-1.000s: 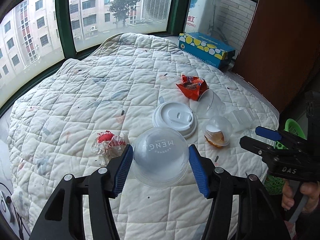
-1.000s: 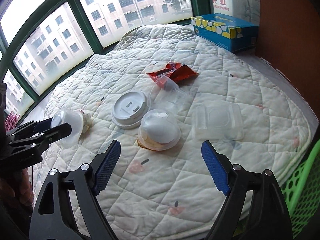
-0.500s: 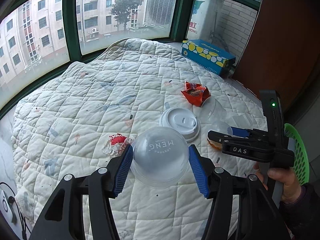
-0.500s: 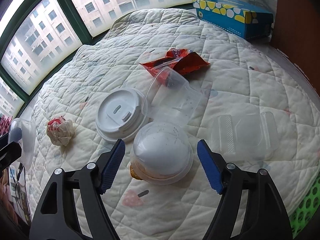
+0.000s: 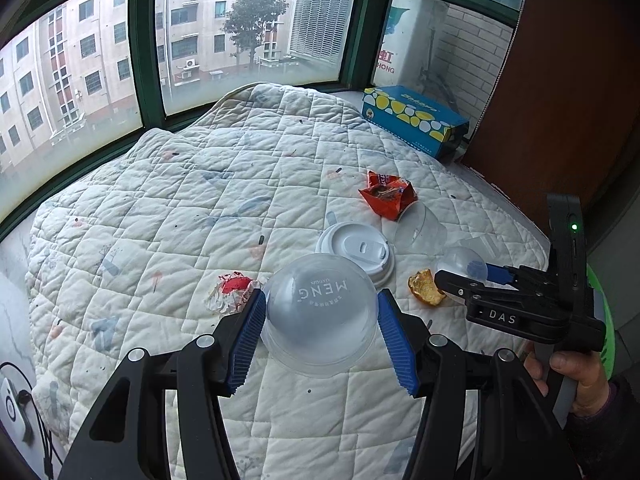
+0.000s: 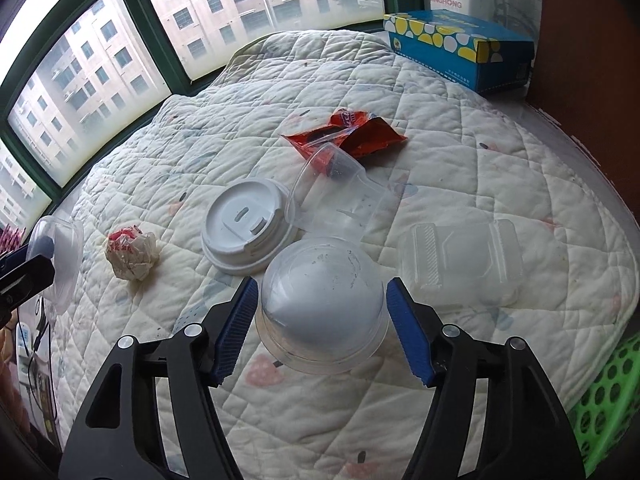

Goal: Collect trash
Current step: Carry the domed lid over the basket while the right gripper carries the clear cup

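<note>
My left gripper (image 5: 320, 326) is shut on a clear dome lid (image 5: 320, 312) printed "MENG", held above the quilt. My right gripper (image 6: 322, 322) is shut on a second clear dome lid (image 6: 320, 300), lifted off an orange food scrap (image 5: 426, 288) that lies bare on the quilt. In the right wrist view a white cup lid (image 6: 246, 230), a clear plastic cup (image 6: 340, 196) on its side, a red snack wrapper (image 6: 352, 136), a crumpled paper ball (image 6: 130, 254) and a clear clamshell box (image 6: 460, 260) lie on the quilt. The left gripper's dome (image 6: 60, 256) shows at the left edge.
The white quilted cover (image 5: 180, 200) lies over a round table by green-framed windows. A blue tissue box (image 5: 412, 118) stands at the back right beside a brown wall. A green mesh basket (image 6: 604, 412) sits low at the right, off the table's edge.
My right gripper moved in and closed on the dome lid, then lifted it, uncovering the orange food scrap. My left gripper rose slightly with its own dome.
</note>
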Tool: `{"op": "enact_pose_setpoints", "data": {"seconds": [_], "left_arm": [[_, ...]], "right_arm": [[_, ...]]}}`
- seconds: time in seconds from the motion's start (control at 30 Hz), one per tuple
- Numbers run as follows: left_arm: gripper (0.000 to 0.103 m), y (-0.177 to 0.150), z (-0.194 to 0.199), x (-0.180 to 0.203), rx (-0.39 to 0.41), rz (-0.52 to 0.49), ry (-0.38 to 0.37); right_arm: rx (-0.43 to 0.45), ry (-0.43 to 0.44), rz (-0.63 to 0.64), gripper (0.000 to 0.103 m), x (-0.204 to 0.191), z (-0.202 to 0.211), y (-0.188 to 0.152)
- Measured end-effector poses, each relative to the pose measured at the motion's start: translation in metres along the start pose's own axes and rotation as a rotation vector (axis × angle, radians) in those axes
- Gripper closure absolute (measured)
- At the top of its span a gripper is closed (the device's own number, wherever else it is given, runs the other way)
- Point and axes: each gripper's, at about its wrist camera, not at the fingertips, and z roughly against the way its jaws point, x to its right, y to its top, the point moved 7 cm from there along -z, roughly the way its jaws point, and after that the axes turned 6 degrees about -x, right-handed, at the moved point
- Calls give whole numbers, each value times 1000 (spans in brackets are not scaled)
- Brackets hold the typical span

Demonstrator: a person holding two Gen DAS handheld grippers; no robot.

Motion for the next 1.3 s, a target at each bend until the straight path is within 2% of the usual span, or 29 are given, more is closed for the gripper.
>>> {"op": "enact_pose_setpoints", "data": {"seconds": [0.3,0.53,0.77,1.3], "left_arm": [[48,6,11,24,23,-16,-26],[48,10,19,37,36,-45,-29],[48,19,23,66,48,-86,-72],[48,29,16,178,29,-221,-203]], "right_arm": [[57,24,-24,37,10,40,-4],[105,2,-32,37,23,71,-6],[141,-68,-58,37,50,107,-22],[162,-231,-192,37,147,169,-77]]}}
